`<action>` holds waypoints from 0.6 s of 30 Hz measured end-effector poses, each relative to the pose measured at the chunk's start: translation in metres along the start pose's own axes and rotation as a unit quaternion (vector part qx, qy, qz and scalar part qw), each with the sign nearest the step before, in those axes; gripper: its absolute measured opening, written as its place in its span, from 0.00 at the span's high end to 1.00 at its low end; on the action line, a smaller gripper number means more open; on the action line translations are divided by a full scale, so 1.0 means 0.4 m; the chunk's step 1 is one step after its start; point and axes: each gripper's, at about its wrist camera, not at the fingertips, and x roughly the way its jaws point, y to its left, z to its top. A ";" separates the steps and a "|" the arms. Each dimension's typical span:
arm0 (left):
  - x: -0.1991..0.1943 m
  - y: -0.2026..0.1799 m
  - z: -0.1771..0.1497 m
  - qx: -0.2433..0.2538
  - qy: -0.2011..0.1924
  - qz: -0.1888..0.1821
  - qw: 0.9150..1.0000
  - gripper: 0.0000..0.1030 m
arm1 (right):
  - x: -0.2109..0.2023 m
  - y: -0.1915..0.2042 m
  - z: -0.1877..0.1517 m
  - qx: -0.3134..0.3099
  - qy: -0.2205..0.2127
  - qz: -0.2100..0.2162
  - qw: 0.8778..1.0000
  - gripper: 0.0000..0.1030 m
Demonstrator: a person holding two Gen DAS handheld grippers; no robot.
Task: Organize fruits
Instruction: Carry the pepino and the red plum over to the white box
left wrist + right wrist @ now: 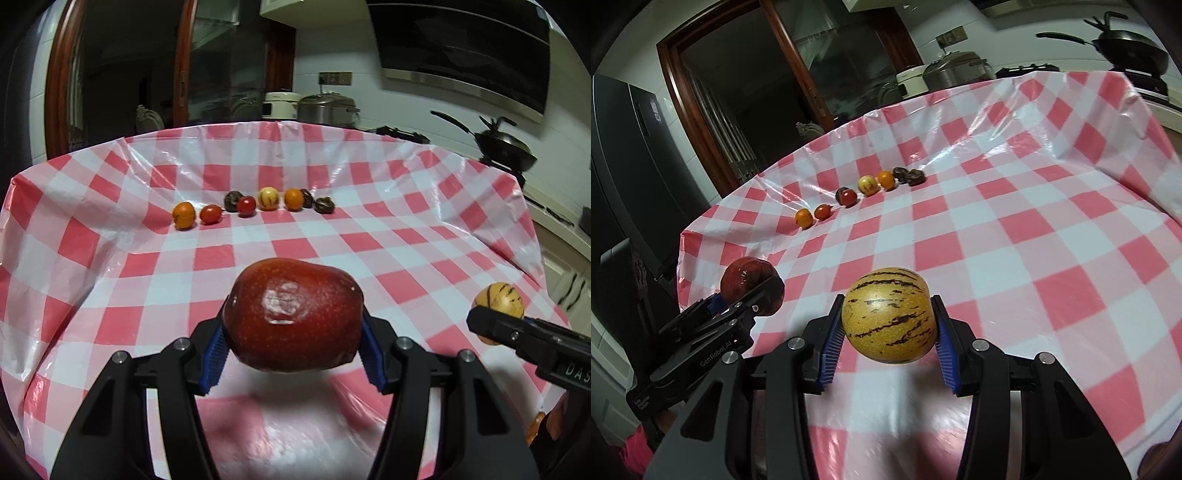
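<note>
My left gripper (293,349): clenched on a red apple (293,314), held above the checked tablecloth (369,240).
My right gripper (888,338): grasping a striped yellow melon (889,314) between blue pads (833,339), over the near table edge.
Far row: oranges, tomatoes (211,214), a small melon and dark fruits, lined up near the cloth's back edge.
Beyond: pots and a wok (506,147).
</note>
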 end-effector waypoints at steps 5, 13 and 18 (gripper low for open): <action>-0.017 -0.060 -0.017 0.029 0.003 -0.012 0.999 0.41 | -0.042 -0.049 -0.022 0.011 -0.006 -0.015 1.000 0.56; -0.021 -0.147 -0.038 0.068 0.015 -0.032 0.997 0.41 | -0.131 -0.141 -0.060 0.035 -0.028 -0.035 0.998 0.56; -0.030 -0.213 -0.051 0.096 0.021 -0.046 0.994 0.41 | -0.193 -0.206 -0.082 0.053 -0.045 -0.053 0.996 0.56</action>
